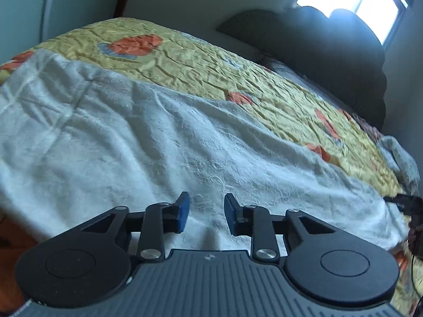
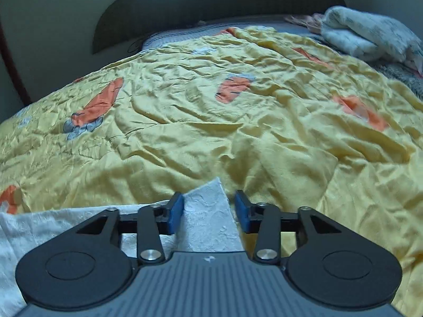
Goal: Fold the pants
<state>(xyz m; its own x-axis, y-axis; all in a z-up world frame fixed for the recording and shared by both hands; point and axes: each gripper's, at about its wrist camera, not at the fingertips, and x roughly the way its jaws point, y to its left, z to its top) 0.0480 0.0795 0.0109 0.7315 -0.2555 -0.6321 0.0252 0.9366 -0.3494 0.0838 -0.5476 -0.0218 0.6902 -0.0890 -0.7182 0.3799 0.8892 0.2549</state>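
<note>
The white textured pants (image 1: 158,142) lie spread across the near part of the bed, filling most of the left wrist view. My left gripper (image 1: 206,212) is open, its blue pads just above the white fabric with nothing between them. In the right wrist view a pointed corner of the pants (image 2: 208,211) lies between the blue pads of my right gripper (image 2: 208,210), which is open and not touching the cloth on either side. More white fabric (image 2: 39,227) trails off to the lower left.
A wrinkled yellow bedspread with orange flowers (image 2: 211,121) covers the bed. A dark headboard (image 1: 330,42) stands at the far end under a bright window (image 1: 351,2). A folded pale blanket (image 2: 370,34) lies at the far right. A dark cable (image 1: 404,203) lies at the bed's right edge.
</note>
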